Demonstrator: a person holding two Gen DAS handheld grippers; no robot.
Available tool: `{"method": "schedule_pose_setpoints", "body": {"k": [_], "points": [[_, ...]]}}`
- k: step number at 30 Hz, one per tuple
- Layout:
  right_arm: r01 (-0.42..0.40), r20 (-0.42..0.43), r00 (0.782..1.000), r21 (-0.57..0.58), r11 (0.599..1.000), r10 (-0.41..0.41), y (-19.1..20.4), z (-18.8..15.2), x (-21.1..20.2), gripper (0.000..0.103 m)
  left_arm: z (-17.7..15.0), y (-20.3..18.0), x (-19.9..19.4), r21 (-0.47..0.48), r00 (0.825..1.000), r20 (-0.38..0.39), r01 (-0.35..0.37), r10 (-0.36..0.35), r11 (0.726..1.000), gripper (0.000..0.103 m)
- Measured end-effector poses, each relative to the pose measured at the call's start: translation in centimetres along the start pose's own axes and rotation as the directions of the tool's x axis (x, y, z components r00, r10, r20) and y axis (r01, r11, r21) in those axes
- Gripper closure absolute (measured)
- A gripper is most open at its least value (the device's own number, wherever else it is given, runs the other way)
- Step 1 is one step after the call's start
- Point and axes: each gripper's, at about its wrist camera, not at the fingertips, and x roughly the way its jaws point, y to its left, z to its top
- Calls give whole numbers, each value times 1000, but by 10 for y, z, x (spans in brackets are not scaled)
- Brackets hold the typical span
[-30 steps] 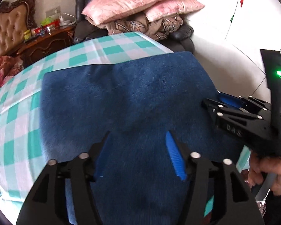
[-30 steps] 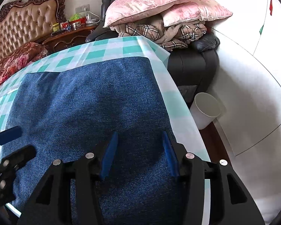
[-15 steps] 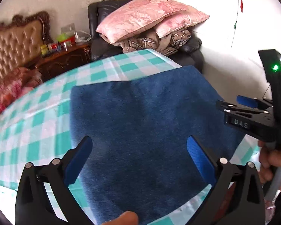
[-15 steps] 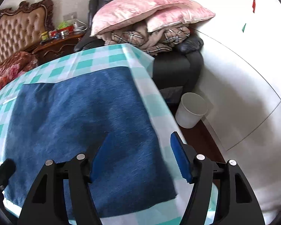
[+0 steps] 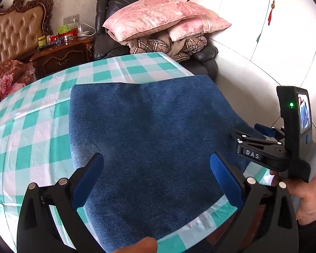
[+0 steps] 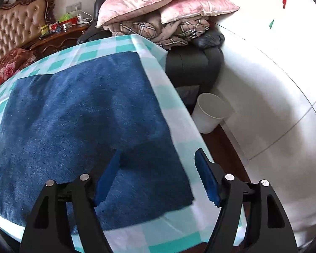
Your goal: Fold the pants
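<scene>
Blue denim pants lie folded flat on the checked tablecloth, so both the left gripper and right gripper, fingers spread apart and empty, should lift clear without snagging the fabric.

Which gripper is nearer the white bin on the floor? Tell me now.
Right. The right gripper hangs open over the pants' corner at the table edge just above the white bin. The left gripper, also open, sits over the pants farther from that edge.

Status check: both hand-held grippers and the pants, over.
Left hand-held gripper open, empty. Right hand-held gripper open, empty, above the near right corner. Pants flat, a folded blue rectangle on the checked tablecloth. Nothing in the way.
</scene>
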Motion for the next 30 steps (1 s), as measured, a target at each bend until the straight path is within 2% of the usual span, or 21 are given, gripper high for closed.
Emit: {"method": "schedule_pose_setpoints", "body": {"k": [7, 9, 15, 21, 30], "points": [[-2, 4, 1000, 19, 1000, 2, -3, -9, -37, 31, -3, -4, -14, -21, 1000, -2, 0, 0, 1000, 2], [-8, 18, 1000, 23, 1000, 8, -1, -13, -55, 26, -6, -5, -20, -28, 1000, 0, 1, -1, 1000, 2], [-24, 62, 998, 14, 1000, 23, 10, -17, -92, 25, -10, -7, -38, -34, 1000, 20, -2, 3, 999, 2], [-30, 86, 996, -1, 1000, 30, 17, -16, -104, 25, -8, -5, -49, -38, 999, 43, 0, 1, 999, 2], [-30, 80, 996, -7, 1000, 30, 19, -15, -101, 25, -6, -4, -51, -41, 999, 49, -1, 3, 999, 2]]}}
